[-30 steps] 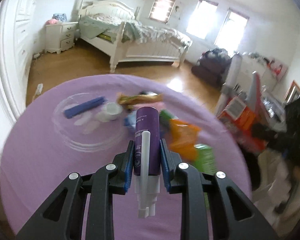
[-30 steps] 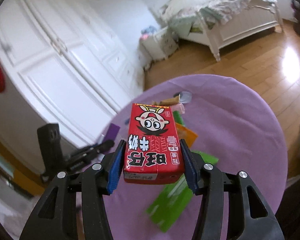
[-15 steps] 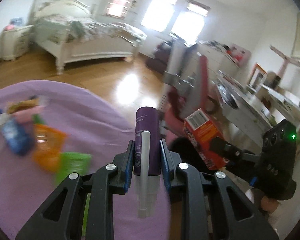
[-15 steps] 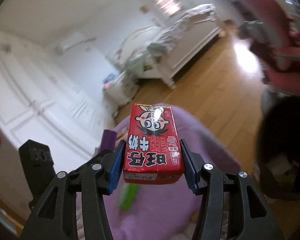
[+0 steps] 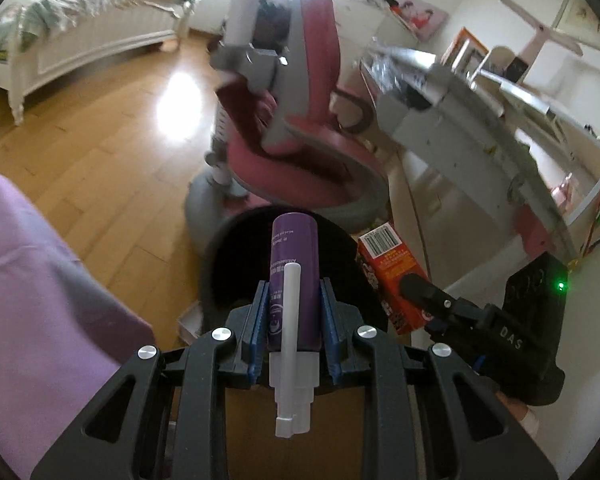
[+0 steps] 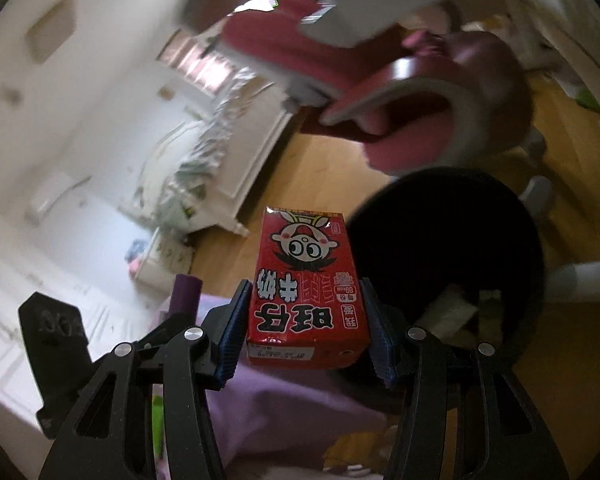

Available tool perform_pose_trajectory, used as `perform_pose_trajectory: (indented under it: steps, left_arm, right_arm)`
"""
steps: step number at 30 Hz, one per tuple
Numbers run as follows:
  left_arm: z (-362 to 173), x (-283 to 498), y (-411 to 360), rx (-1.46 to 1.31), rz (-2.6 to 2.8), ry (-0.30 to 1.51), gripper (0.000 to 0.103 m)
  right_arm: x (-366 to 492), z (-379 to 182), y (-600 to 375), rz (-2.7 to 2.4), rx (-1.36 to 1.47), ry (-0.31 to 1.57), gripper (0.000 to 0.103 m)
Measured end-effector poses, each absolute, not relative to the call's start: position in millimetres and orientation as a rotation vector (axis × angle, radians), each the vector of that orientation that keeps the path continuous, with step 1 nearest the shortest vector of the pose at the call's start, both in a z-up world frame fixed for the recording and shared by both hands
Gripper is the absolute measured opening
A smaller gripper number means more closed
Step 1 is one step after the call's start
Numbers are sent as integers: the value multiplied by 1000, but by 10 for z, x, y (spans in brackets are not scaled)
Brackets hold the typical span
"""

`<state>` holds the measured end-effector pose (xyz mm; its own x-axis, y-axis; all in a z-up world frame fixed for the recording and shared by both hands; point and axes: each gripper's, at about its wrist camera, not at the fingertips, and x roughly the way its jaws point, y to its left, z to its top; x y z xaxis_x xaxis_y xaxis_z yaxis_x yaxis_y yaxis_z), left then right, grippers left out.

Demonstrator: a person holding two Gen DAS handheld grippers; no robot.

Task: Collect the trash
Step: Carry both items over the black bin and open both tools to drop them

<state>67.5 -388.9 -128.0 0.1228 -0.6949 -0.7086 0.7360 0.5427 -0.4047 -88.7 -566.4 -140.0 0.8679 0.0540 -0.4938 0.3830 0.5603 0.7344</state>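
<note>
My left gripper [image 5: 294, 334] is shut on a purple spray bottle [image 5: 294, 276] with a white cap, held above a black trash bin [image 5: 236, 264] on the floor. My right gripper [image 6: 306, 330] is shut on a red milk carton [image 6: 306, 280] with a cartoon face, held beside the bin [image 6: 452, 248]; paper trash lies inside it. The carton [image 5: 392, 276] and the right gripper also show at the right of the left wrist view. The purple bottle [image 6: 186, 294] shows at the left of the right wrist view.
The purple-covered table [image 5: 36, 304] is at the left, its edge close to the bin. A pink chair [image 5: 300, 128] stands just behind the bin on the wooden floor. A grey desk [image 5: 480, 112] is at the right, a white bed [image 5: 80, 28] far left.
Both grippers have swung right, away from the table, and now hang over the black bin. Each keeps its hold on its object.
</note>
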Motion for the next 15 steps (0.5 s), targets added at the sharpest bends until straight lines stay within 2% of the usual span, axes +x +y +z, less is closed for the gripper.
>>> perform_pose_trajectory:
  steps: [7,15]
  left_arm:
    - [-1733,689,-4227,113,-1020,1106,24]
    - [-1865,698,-4420,164,-1006,1144,25]
  right_arm:
    - [-972,-1793,-5861,-235,1029,529,53]
    - [-939,-1918,-5883,-224,1066,557,53]
